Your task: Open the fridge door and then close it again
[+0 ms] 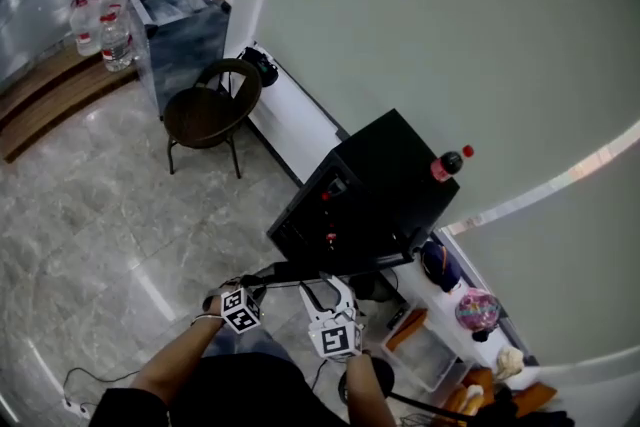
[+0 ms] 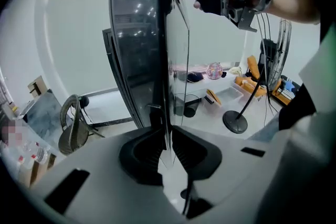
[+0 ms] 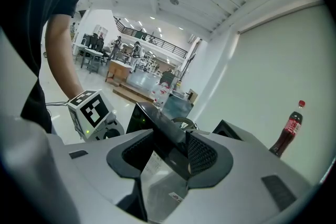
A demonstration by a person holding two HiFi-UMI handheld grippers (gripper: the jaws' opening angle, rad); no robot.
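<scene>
Black fridge (image 1: 385, 180) stands by the pale wall in the head view. A cola bottle (image 1: 447, 163) with a red cap stands on top of it, at the 3 o'clock side. The fridge door (image 1: 300, 272) is swung out and reaches toward 7 o'clock, right down to the 2 grippers.

The left gripper (image 2: 169, 140) pinches the thin side edge of the door. Its 2 fingers are almost pressed together, with the glass edge squeezed between them. In the left gripper view that edge runs up toward 12 o'clock.

The right gripper (image 3: 173, 147) grabs the top of the door. Its fingers are spread about half way. The thick black top edge sits between the pads and points off to 11 o'clock in the right gripper view. Seen from the left gripper view, the right gripper sits up at 1 o'clock on the door's top.

A round chair (image 1: 210, 110) stands at 10 o'clock from the fridge, well apart from it.
</scene>
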